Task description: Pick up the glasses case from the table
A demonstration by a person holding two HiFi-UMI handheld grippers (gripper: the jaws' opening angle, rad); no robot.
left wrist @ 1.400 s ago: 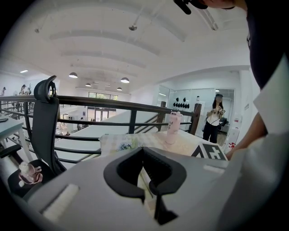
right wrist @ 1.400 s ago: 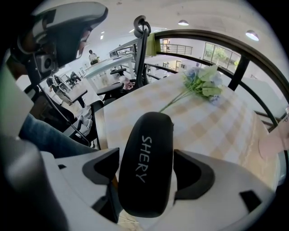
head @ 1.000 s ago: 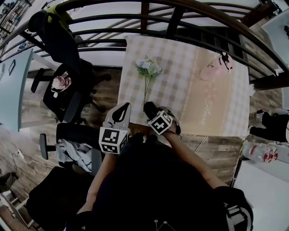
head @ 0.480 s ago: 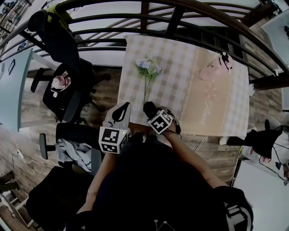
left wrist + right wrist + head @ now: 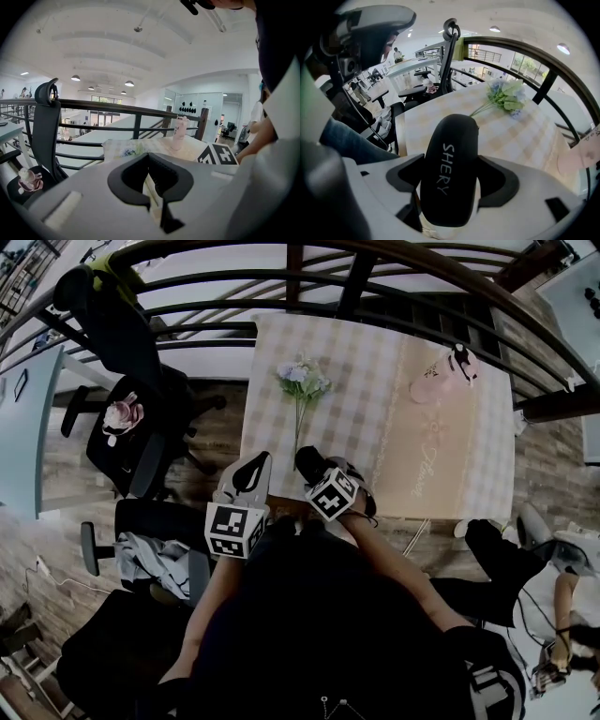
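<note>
Since a second ago, hardly any shift by either gripper; at lower right, farther into view, a person's dark-trousered legs (image 5: 492,549). At far left, a black high-backed office chair (image 5: 117,320). Next, the left grey plastic gripper (image 5: 255,470), black curved pads closed tip to tip on nothing. Just beside it, the right grey plastic gripper (image 5: 316,471), clamped on the black oval hard-shell glasses case (image 5: 305,461), smooth and matt, lettered "SHERY" in white, at the near left edge of the table under a beige checked cloth (image 5: 375,352); touching the cloth or clear of it, impossible to tell. Beyond, pale blue flowers on green stems (image 5: 302,381), flat on the cloth. Farther right, a pink lidded bottle (image 5: 441,381), upright.
</note>
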